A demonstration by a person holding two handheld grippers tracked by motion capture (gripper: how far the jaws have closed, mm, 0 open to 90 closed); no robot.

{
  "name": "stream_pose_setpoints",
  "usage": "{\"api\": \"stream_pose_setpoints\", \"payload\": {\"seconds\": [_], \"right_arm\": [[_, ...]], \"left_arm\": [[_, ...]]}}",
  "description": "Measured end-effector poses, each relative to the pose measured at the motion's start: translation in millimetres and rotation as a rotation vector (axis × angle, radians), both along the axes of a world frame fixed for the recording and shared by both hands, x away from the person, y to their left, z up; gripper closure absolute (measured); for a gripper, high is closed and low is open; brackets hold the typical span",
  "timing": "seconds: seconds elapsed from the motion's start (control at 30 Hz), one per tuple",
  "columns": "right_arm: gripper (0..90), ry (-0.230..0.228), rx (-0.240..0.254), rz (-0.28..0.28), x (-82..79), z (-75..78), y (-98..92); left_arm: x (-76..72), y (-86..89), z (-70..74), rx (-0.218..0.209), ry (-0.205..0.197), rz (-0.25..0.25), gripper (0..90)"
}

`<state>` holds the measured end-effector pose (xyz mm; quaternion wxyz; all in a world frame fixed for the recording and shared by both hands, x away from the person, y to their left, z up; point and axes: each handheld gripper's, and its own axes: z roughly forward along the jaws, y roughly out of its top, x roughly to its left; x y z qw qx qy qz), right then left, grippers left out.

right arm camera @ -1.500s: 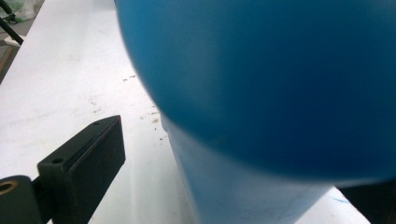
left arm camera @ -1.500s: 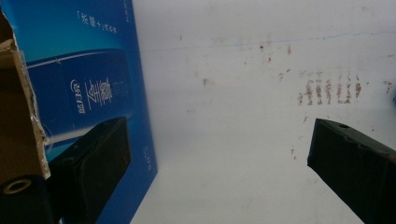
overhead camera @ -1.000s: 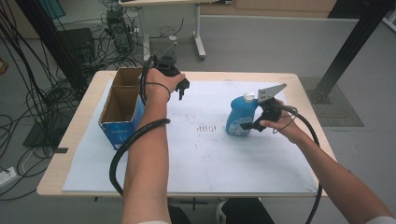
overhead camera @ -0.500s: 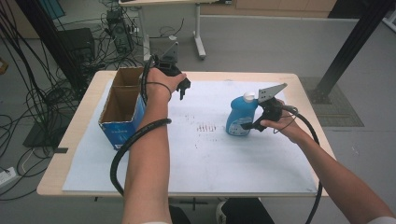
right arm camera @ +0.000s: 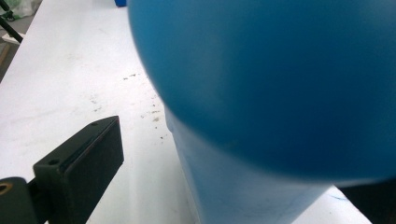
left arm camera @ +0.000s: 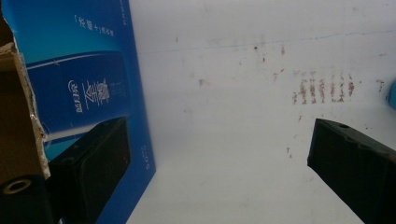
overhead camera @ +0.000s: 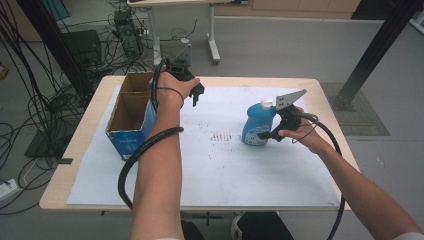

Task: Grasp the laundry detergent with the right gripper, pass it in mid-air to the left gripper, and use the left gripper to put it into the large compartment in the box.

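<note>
A blue bottle [overhead camera: 256, 126] with a white cap [overhead camera: 267, 103] stands upright on the white sheet [overhead camera: 225, 165], right of centre. My right gripper [overhead camera: 265, 134] reaches in from the right at the bottle's lower half. In the right gripper view the bottle [right arm camera: 280, 93] sits between the jaws, with a gap between the left jaw and its side, so the gripper [right arm camera: 233, 163] is open. My left gripper [overhead camera: 197, 95] hovers beside the far right corner of the blue cardboard box [overhead camera: 130, 117]. It points down with its jaws wide apart [left arm camera: 219, 172] and nothing between them.
The open-topped box [left arm camera: 88, 79] stands at the table's left, with two brown compartments inside. Brown smudges [overhead camera: 220, 136] mark the middle of the sheet. The wooden table edge [overhead camera: 70, 165] frames the sheet. Cables and equipment lie on the floor behind and to the left.
</note>
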<state>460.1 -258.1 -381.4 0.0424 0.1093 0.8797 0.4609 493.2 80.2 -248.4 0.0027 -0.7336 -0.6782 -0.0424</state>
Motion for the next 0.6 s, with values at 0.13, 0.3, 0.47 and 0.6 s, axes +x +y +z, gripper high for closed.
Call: {"api": "stream_pose_setpoints", "payload": {"seconds": [0.13, 0.3, 0.47, 0.6], "right_arm": [[2.1, -0.001, 0.003, -0.002, 0.4, 0.3, -0.7], [2.2, -0.004, 0.004, -0.003, 0.6, 0.5, -0.4], [2.2, -0.005, 0.006, -0.003, 0.6, 0.4, 0.2], [2.2, -0.007, 0.008, 0.002, 0.4, 0.3, 0.9]], "left_arm": [[-0.2, 0.7, -0.5, 0.001, 0.000, 0.002, 6.5], [-0.1, 0.5, 0.7, 0.000, -0.002, 0.003, 6.5], [0.0, 0.5, 1.2, -0.001, -0.003, 0.002, 6.5], [-0.3, 1.0, 1.3, 0.000, -0.005, 0.001, 6.5]]}}
